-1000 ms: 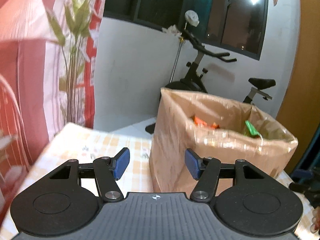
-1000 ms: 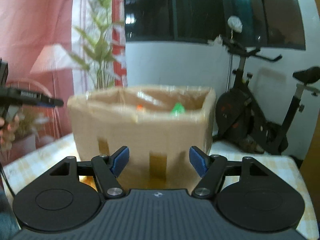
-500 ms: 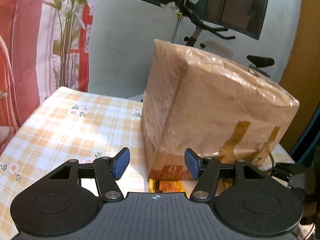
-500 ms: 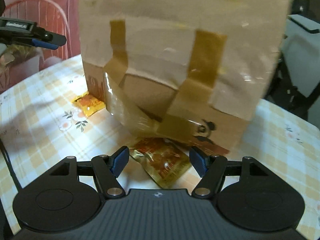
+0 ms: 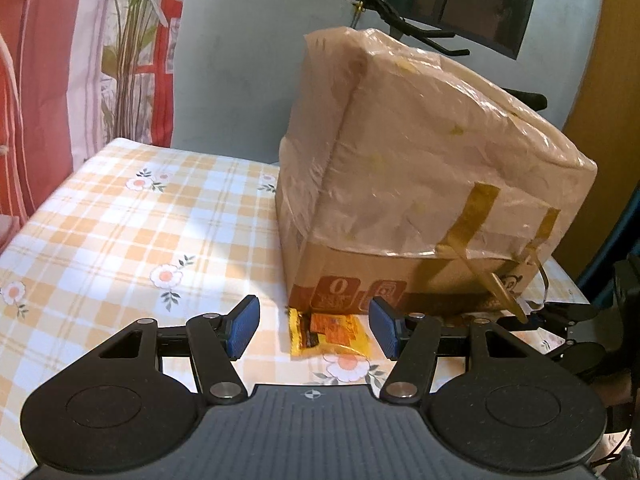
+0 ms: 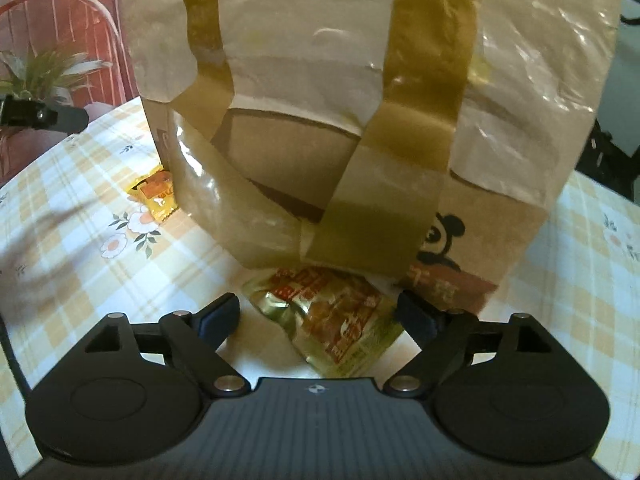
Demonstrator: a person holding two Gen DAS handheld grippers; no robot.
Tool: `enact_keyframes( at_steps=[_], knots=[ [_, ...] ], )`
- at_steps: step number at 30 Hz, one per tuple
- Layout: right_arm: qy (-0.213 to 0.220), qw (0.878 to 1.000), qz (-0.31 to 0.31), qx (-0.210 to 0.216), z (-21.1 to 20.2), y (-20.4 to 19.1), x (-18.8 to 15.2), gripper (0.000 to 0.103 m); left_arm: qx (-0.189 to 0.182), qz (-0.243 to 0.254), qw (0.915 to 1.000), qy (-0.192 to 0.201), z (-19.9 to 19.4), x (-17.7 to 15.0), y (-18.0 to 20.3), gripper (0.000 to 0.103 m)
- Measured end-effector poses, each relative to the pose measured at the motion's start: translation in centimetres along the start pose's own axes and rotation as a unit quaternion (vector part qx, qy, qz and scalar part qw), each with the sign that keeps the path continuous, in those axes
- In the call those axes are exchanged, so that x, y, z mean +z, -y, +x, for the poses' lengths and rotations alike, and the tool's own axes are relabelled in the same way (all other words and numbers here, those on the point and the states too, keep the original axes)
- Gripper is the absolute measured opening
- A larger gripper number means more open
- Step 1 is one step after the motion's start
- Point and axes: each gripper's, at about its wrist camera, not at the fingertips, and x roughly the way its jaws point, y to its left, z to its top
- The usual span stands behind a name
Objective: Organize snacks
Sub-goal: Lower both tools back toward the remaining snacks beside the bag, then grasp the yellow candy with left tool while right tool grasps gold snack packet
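A checked, flowered tablecloth [image 5: 120,216] carries a plastic-wrapped, taped cardboard box [image 5: 420,184]. At its foot lie a gold snack packet [image 6: 332,316], between the opening jaws of the right gripper [image 6: 318,316] and seemingly untouched, and a yellow snack packet [image 5: 328,332], between the parted jaws of the left gripper [image 5: 312,326].

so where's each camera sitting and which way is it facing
Left wrist: on the left tongs, tilted down over the tablecloth at the box corner and a yellow packet; the right tongs show at right.
Right wrist: on the right tongs, jaws opening around a gold packet, facing the box's taped side; the left tongs show at left.
Shared: box, tablecloth, yellow packet.
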Motion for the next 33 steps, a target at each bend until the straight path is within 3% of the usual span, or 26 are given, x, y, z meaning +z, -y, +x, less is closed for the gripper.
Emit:
enact_keyframes(
  at_steps=[7,13,18,22,25,29,33],
  knots=[
    [-0.013,0.999,0.022,0.035,-1.8,-0.6,-1.1,0.094,-0.009,0.003,0.9999,-0.009,0.3,-0.6,0.7,0.063],
    [0.0,0.999,0.007,-0.039,-1.2,0.4,-1.0,0.091,-0.014,0.007,0.9998,-0.012,-0.1,-1.3,1.1,0.063],
    [0.004,0.999,-0.031,-0.038,0.0,0.4,0.3,0.092,-0.012,0.006,0.9998,-0.017,-0.4,-1.8,1.1,0.063],
    [0.007,1.0,0.002,-0.019,0.7,1.2,0.3,0.095,-0.01,0.002,0.9998,-0.017,-0.4,-2.0,1.0,0.062],
    [0.012,1.0,0.008,-0.027,0.4,0.9,0.1,0.09,-0.009,0.0,0.9998,-0.02,-0.3,-2.0,0.9,0.062],
    [0.016,0.999,0.013,-0.029,-0.1,0.2,-0.3,0.069,-0.011,-0.002,0.9997,-0.021,-0.1,-2.0,1.1,0.062],
    [0.017,0.999,0.035,-0.017,-1.1,-0.1,-1.1,0.069,-0.012,-0.002,0.9997,-0.023,-0.1,-2.2,1.2,0.062]
  ],
)
